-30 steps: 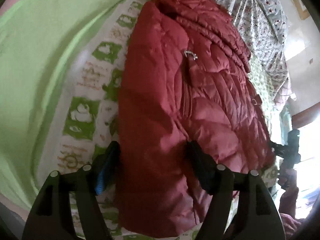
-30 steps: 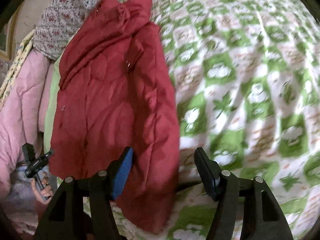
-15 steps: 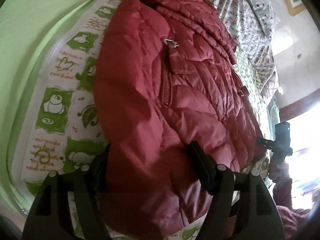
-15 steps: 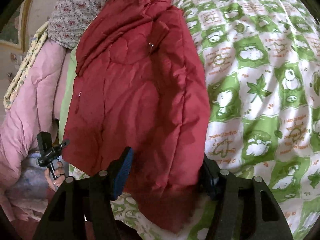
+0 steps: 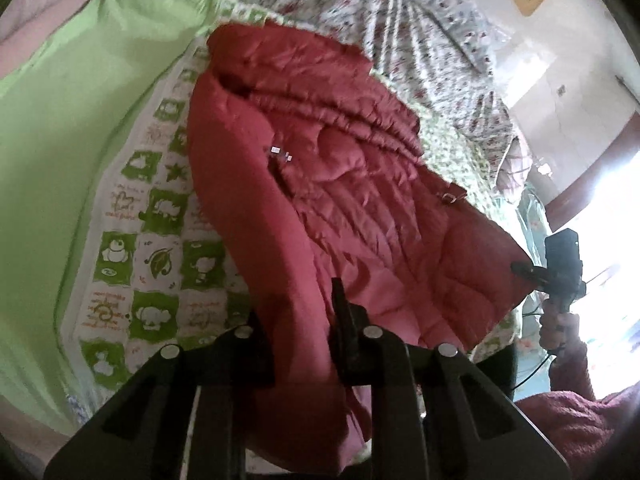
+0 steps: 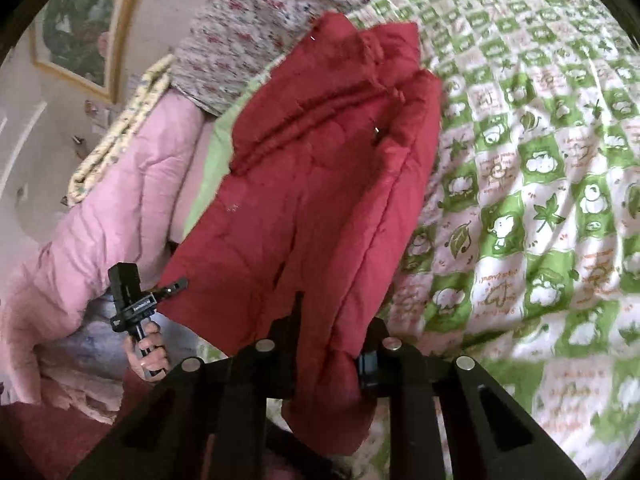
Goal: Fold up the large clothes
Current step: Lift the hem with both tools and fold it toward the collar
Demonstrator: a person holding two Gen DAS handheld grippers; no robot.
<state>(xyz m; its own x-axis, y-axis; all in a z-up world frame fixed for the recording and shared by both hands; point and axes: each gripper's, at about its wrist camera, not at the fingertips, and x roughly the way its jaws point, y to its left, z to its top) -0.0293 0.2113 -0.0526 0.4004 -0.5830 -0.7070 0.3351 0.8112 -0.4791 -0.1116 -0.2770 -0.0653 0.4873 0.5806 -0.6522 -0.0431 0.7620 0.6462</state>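
A red quilted jacket [image 5: 352,208] lies lengthwise on a bed with a green-and-white patterned cover [image 5: 156,240]. My left gripper [image 5: 298,320] is shut on the jacket's near hem corner and lifts it. In the right wrist view the same jacket [image 6: 320,200] stretches away from me, and my right gripper [image 6: 330,344] is shut on the other hem corner, with the cloth bunched between the jaws. Each view shows the other gripper at the far hem corner: the right one [image 5: 560,264] and the left one [image 6: 136,300].
A plain green sheet [image 5: 72,152] lies left of the jacket. A floral blanket [image 5: 420,28] is bunched at the bed's head. A pink quilt [image 6: 100,232] hangs at the left side. A framed picture [image 6: 80,28] hangs on the wall.
Both grippers closed from open onto the jacket's hem corners and lifted the hem off the bed; the views pulled back and up.
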